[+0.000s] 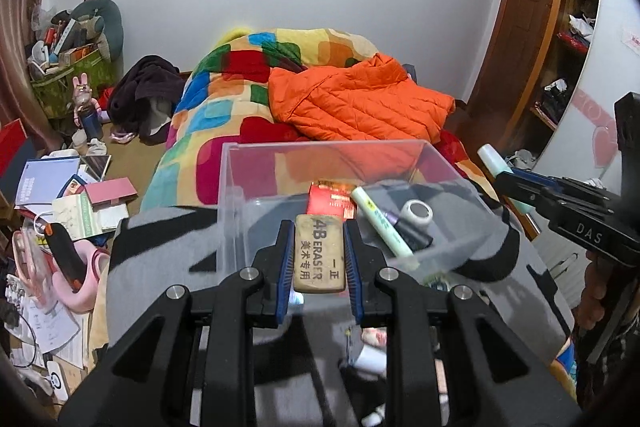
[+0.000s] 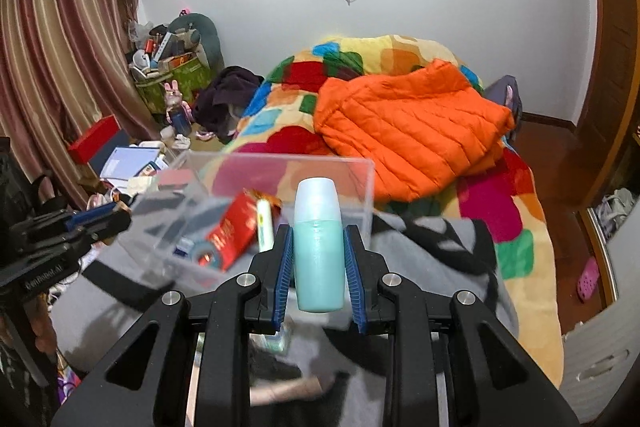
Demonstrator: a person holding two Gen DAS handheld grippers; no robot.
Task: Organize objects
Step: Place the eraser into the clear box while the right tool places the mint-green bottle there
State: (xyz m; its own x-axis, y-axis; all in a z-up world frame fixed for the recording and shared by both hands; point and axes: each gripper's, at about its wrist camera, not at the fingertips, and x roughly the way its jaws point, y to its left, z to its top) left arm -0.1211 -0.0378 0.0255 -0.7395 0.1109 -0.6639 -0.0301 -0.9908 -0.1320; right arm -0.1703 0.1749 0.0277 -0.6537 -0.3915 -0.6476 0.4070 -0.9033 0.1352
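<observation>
My left gripper (image 1: 319, 233) is shut on a tan 4B eraser (image 1: 319, 254) and holds it at the near rim of a clear plastic box (image 1: 240, 179). The box lies on grey clothing on the bed and holds a red packet (image 1: 326, 205), a pale green marker (image 1: 380, 223), a dark pen and a tape roll (image 1: 417, 211). My right gripper (image 2: 319, 239) is shut on a teal bottle (image 2: 319, 251) with a pale cap, just right of the box (image 2: 360, 179). In the left wrist view the right gripper (image 1: 520, 183) holds that bottle (image 1: 494, 159) at the right.
The bed carries a colourful blanket (image 1: 224, 107) and an orange puffer jacket (image 1: 360, 103). Books and clutter (image 1: 72, 203) cover the floor at the left. A wooden shelf (image 1: 560, 67) stands at the right. Curtains (image 2: 48, 67) hang at the left.
</observation>
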